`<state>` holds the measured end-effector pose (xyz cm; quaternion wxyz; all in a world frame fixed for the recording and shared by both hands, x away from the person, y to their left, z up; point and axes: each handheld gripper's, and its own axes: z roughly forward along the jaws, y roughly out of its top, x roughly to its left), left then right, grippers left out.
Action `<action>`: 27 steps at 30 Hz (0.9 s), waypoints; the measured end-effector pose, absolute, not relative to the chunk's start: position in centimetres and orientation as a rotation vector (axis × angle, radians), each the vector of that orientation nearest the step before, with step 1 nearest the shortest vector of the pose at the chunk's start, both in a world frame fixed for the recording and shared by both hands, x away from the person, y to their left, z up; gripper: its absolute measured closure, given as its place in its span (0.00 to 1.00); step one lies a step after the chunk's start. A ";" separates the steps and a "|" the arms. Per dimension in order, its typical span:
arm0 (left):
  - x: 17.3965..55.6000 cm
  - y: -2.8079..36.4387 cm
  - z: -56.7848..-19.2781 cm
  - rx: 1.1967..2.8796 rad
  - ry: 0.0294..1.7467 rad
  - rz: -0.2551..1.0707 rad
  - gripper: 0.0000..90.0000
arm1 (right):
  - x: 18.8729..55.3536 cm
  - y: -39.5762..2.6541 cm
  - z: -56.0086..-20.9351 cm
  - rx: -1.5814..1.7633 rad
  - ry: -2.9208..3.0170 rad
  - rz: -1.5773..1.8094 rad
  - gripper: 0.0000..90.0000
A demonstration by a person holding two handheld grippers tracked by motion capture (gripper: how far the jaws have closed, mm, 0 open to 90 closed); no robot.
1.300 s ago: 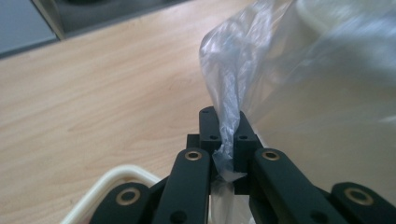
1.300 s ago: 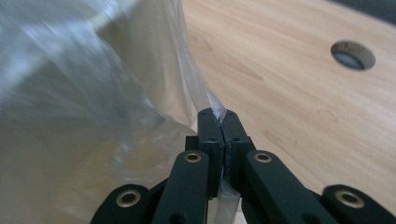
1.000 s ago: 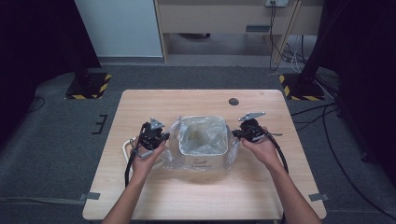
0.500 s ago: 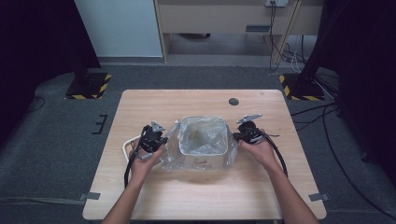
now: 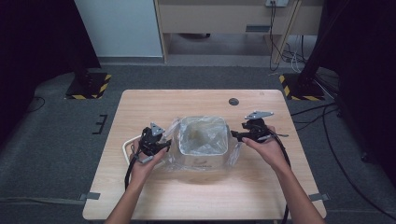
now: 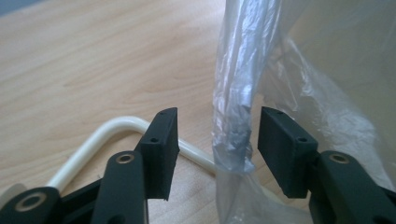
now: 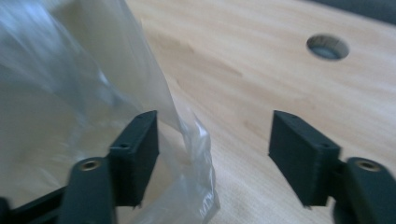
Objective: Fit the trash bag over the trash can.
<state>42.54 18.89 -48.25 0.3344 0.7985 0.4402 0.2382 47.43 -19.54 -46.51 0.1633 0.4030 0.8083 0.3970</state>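
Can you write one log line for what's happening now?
left tongs: just opened, bag edge between, unpinched | right tongs: just opened beside plastic bag | bin: lined

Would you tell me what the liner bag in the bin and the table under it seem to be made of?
The liner bag looks like thin clear plastic film: see-through, glossy and wrinkled, with a gathered strip between the left gripper's fingers. The table appears to be light wood or wood-look laminate, matte, with visible grain.

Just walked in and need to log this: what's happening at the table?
A person is lining a small bin with a clear plastic bag. Both grippers have just been opening: the left gripper has a bunched strip of bag between its jaws, unpressed; the right gripper stands open beside the bag's other edge.
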 end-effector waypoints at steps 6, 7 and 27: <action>41.5 18.8 -46.8 2.039 1.130 0.666 0.49 | 46.2 -19.9 -43.4 1.106 2.230 1.240 0.40; 41.3 18.8 -46.5 2.034 1.127 0.671 0.49 | 46.1 -19.8 -43.0 1.085 2.227 1.243 0.41; 39.1 18.8 -44.3 1.938 1.096 0.721 0.42 | 45.1 -8.5 -37.5 0.748 2.423 1.158 0.66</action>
